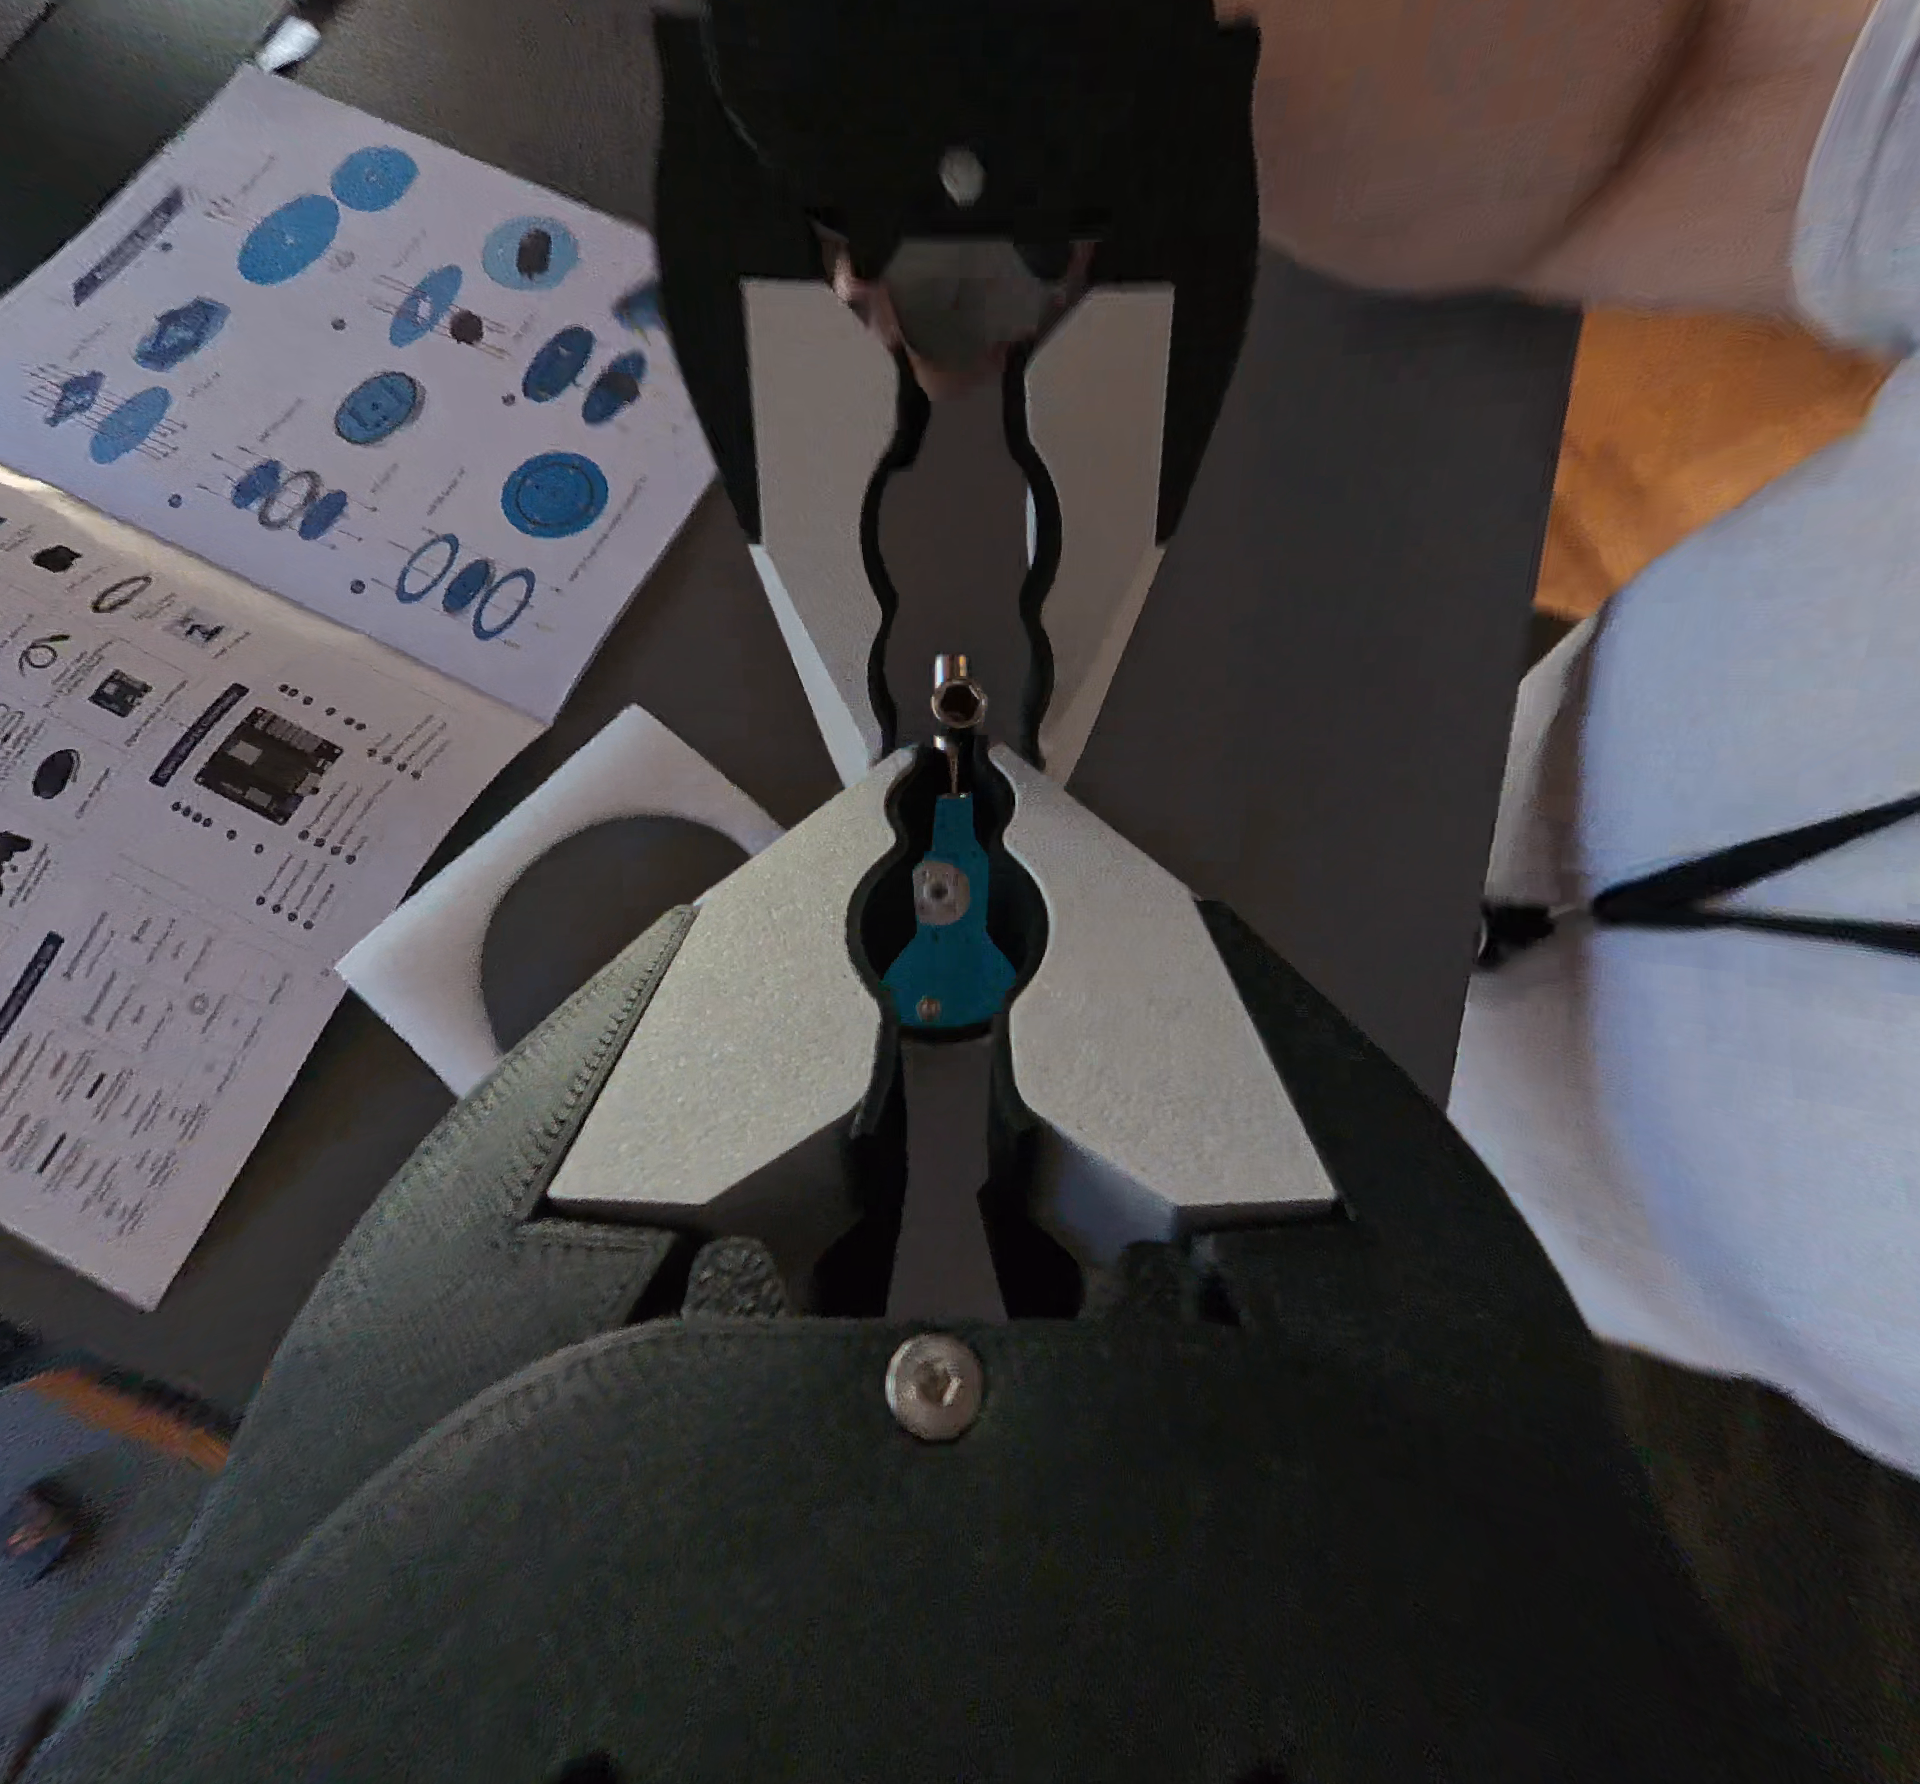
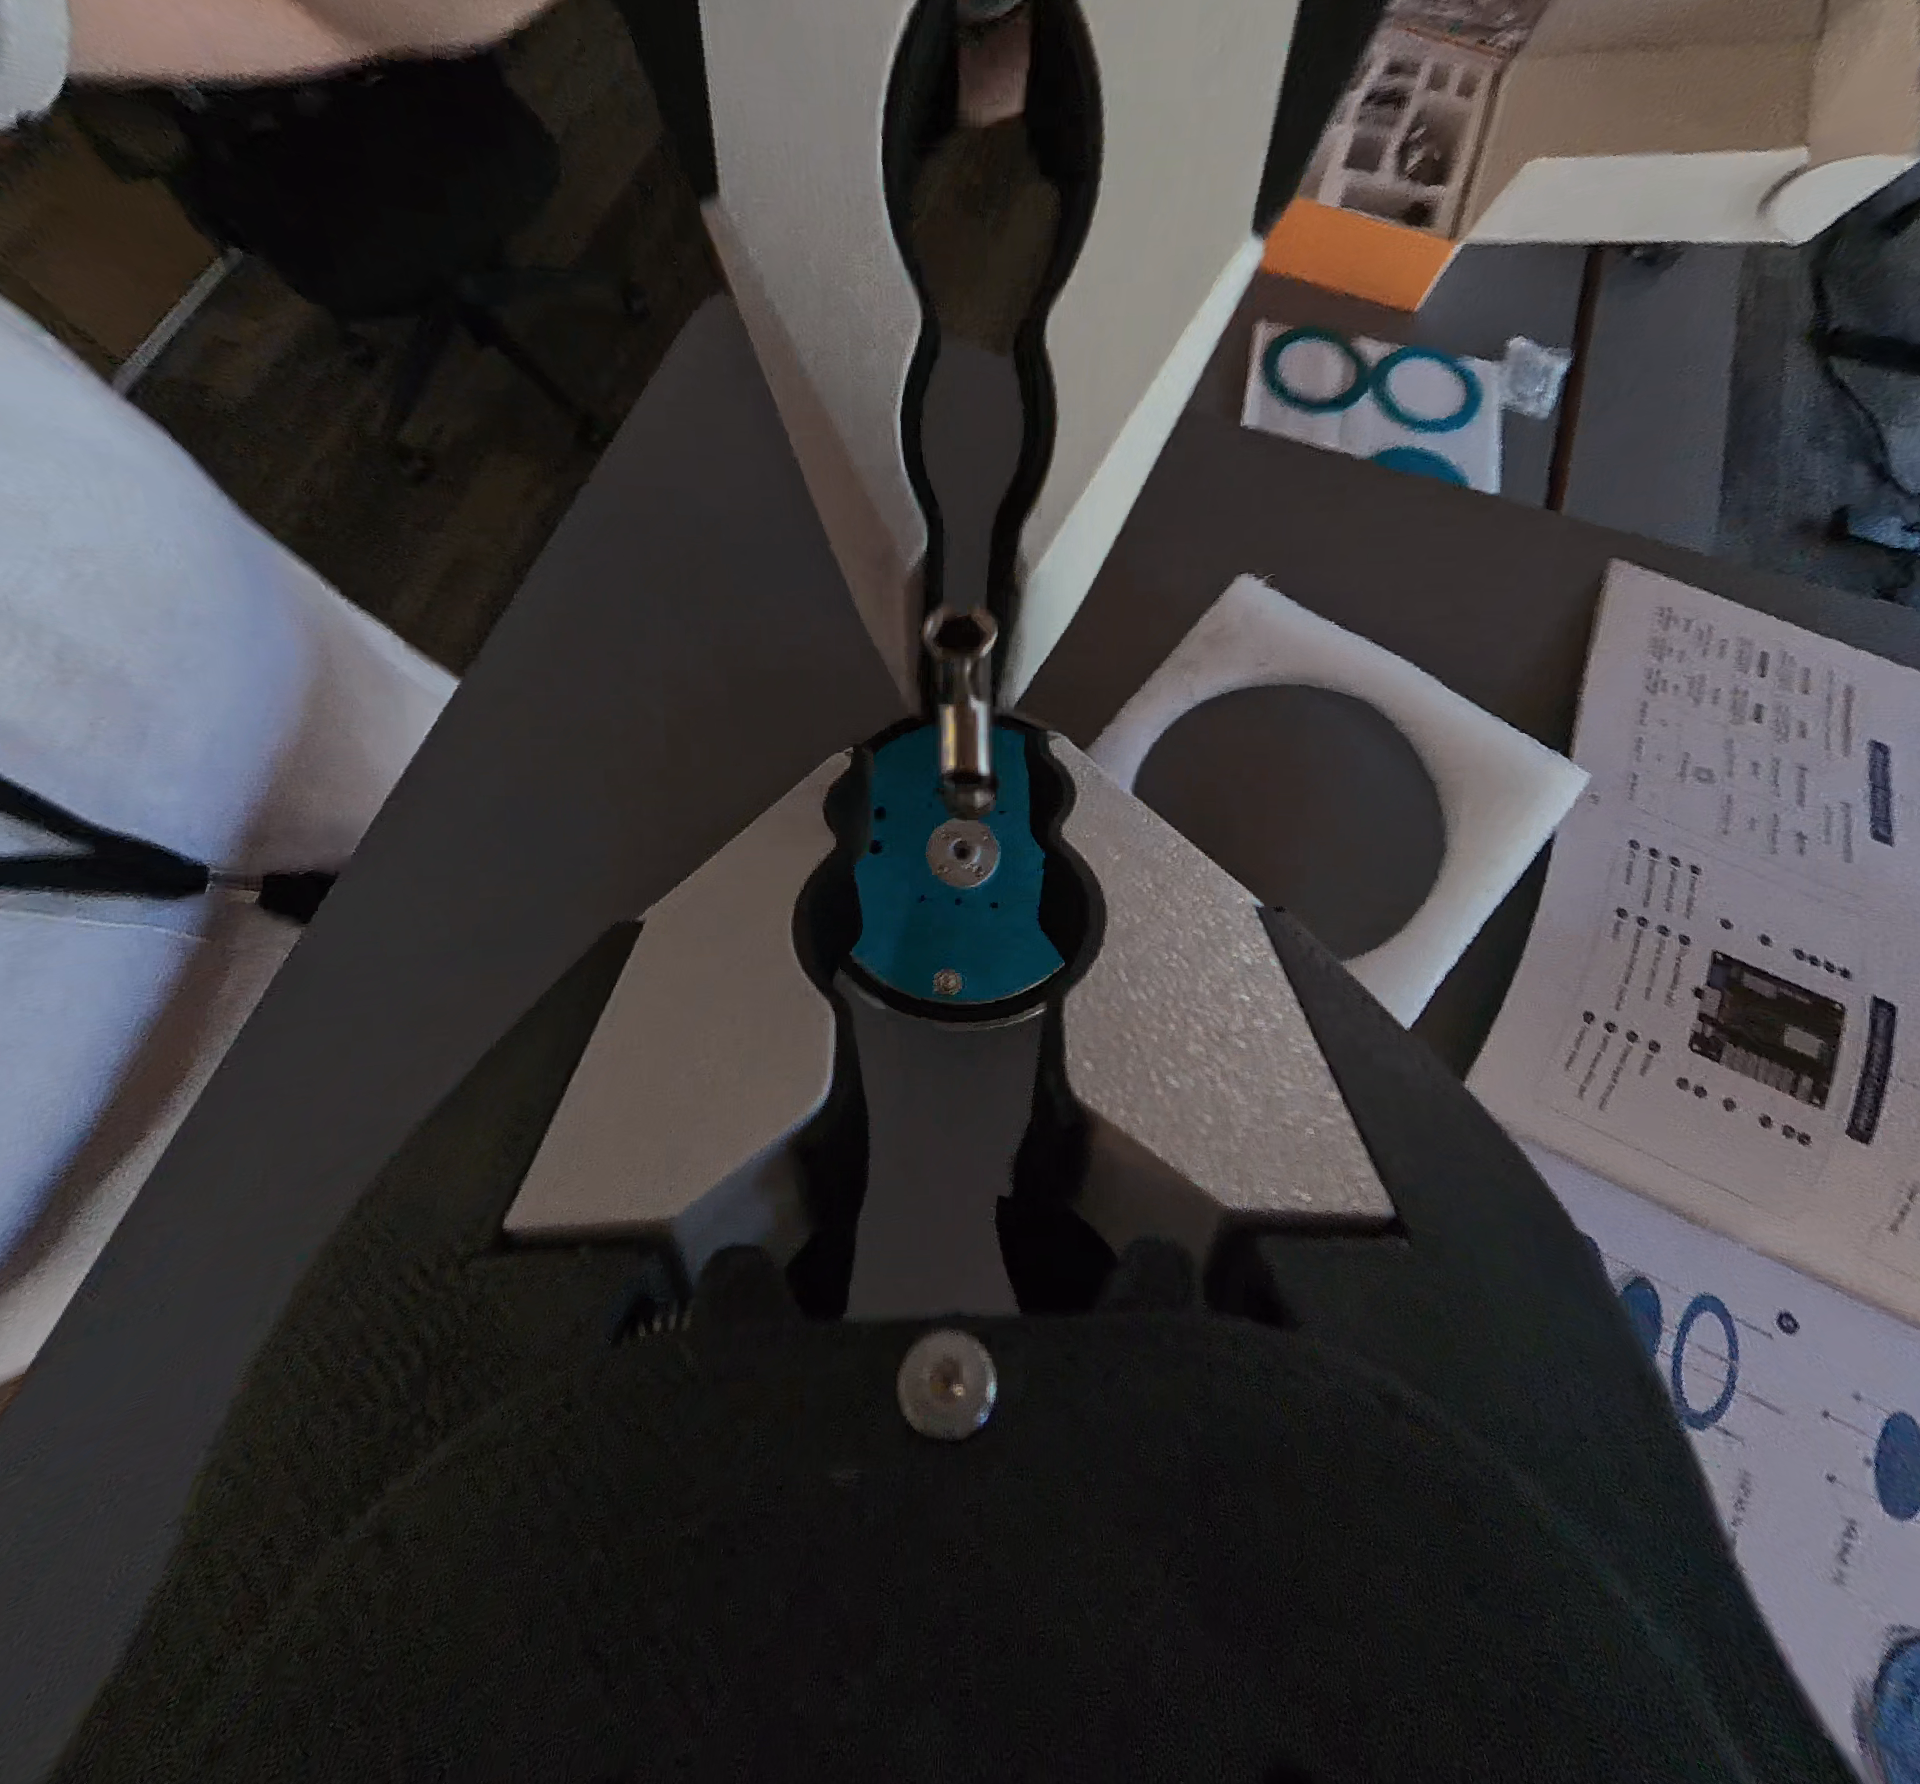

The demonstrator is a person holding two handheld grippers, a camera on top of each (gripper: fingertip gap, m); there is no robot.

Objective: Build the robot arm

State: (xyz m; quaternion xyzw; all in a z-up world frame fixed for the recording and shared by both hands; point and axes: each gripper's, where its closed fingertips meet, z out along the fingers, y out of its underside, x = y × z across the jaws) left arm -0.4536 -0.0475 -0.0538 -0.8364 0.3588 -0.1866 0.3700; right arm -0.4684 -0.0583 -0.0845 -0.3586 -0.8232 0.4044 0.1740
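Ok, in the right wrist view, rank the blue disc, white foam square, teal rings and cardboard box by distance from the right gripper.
1. blue disc, right at the jaws.
2. white foam square, just to the right.
3. teal rings, farther back, right.
4. cardboard box, farthest, top right.

2 printed sheets [image 1: 343,363], 1 foam square [image 2: 1340,799], 1 blue disc [image 2: 951,877], 1 socket tool [image 2: 961,695]
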